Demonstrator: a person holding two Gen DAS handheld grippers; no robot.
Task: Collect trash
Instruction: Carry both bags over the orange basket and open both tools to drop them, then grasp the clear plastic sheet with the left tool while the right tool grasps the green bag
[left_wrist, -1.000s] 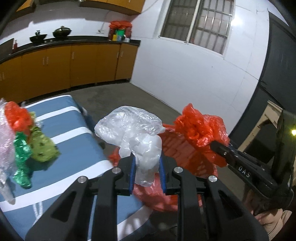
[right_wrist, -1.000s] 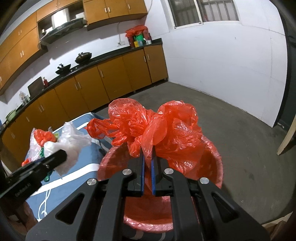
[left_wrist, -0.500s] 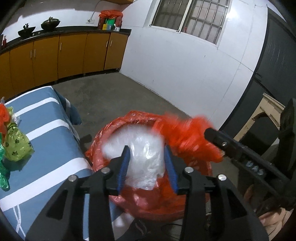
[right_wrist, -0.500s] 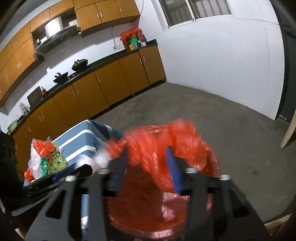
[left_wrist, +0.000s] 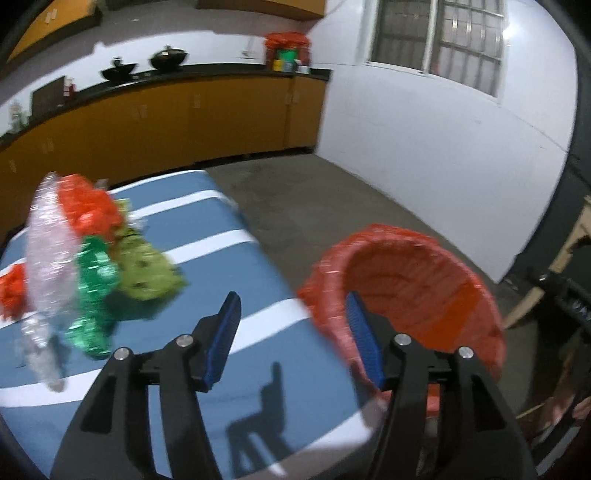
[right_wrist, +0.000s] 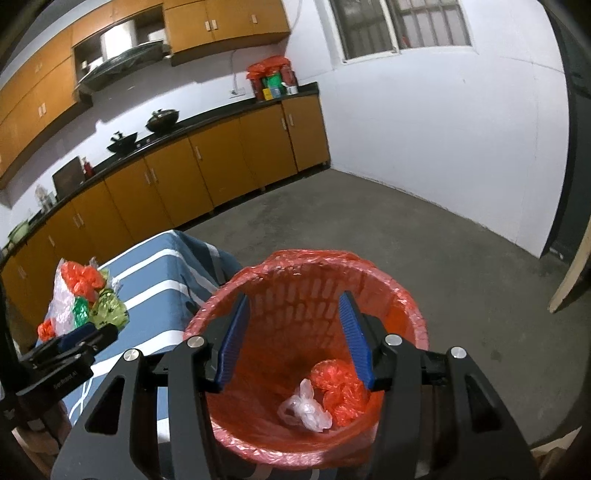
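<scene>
The right gripper (right_wrist: 293, 338) stands wide open and empty above the bin (right_wrist: 402, 295), lined with a red bag. A crumpled red bag (right_wrist: 341, 387) and a clear plastic bag (right_wrist: 304, 408) lie touching at its bottom. The left gripper (left_wrist: 291, 339), jaws just opening and holding nothing, points at the blue striped worktop (left_wrist: 229, 284), where a pile of coloured bags (left_wrist: 92, 258) lies beside the bin.

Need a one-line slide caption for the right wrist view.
Right gripper open above the red-lined bin, clear bag and red bag inside.
</scene>
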